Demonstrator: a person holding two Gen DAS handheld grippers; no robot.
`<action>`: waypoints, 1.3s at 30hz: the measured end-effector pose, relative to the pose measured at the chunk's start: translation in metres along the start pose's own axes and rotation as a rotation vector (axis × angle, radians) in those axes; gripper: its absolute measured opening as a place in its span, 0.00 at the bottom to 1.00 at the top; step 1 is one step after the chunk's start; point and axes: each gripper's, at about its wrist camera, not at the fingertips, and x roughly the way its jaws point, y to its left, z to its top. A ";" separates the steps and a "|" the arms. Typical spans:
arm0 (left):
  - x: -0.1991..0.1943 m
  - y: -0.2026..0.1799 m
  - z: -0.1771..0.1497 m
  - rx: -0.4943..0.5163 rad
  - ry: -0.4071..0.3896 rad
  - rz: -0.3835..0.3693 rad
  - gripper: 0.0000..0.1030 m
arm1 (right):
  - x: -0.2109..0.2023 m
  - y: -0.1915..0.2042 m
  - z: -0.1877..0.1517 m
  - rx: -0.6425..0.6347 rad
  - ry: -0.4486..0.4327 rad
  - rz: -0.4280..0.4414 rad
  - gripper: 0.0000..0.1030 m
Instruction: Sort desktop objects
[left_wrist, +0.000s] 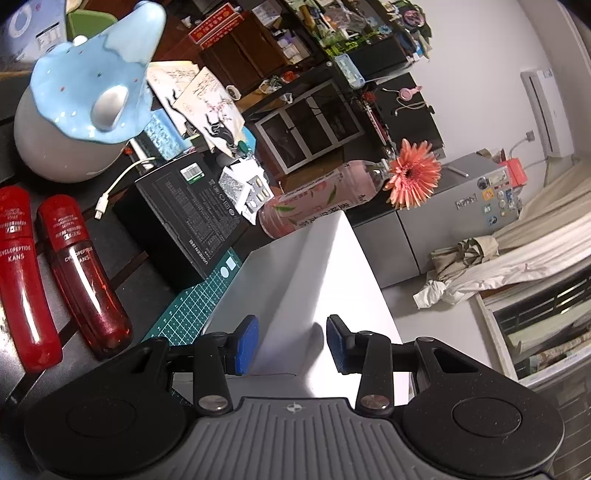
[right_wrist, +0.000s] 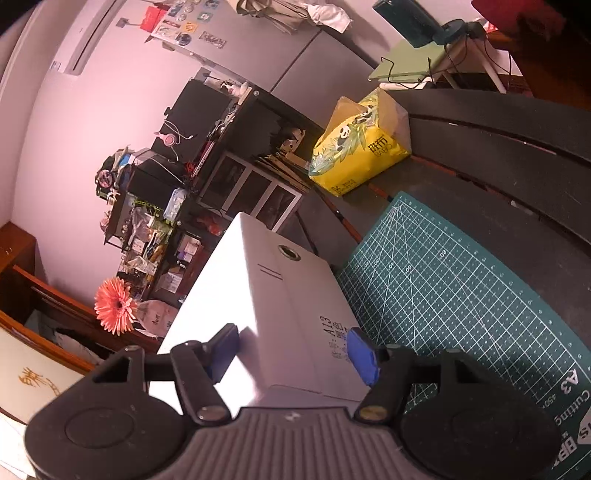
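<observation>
A white rectangular box (left_wrist: 306, 280) stands on the green cutting mat (left_wrist: 184, 314). My left gripper (left_wrist: 291, 343) has its blue pads on either side of the box's near end; the left pad touches it, the right pad stands a little off. In the right wrist view the same white box (right_wrist: 266, 306), with a round hole and printed text on its side, sits between my right gripper's (right_wrist: 295, 350) blue pads, which press on both sides. The mat shows at the right (right_wrist: 461, 295).
Two red bottles (left_wrist: 74, 273) lie at the left beside a grey-and-blue dome-shaped device (left_wrist: 81, 110). A black box (left_wrist: 184, 218), a white cable (left_wrist: 118, 184) and a pink bottle with an orange flower (left_wrist: 413, 173) stand behind. A yellow tissue pack (right_wrist: 362, 144) sits beyond the mat.
</observation>
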 end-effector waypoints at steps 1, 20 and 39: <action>0.000 -0.002 0.000 0.018 0.002 0.007 0.38 | 0.000 -0.002 0.000 0.012 0.001 0.005 0.62; 0.004 -0.013 -0.006 0.158 -0.002 0.087 0.43 | 0.002 -0.003 0.001 0.042 0.012 0.006 0.62; 0.008 -0.016 -0.010 0.219 0.004 0.136 0.54 | 0.002 -0.005 0.001 0.059 0.020 0.005 0.64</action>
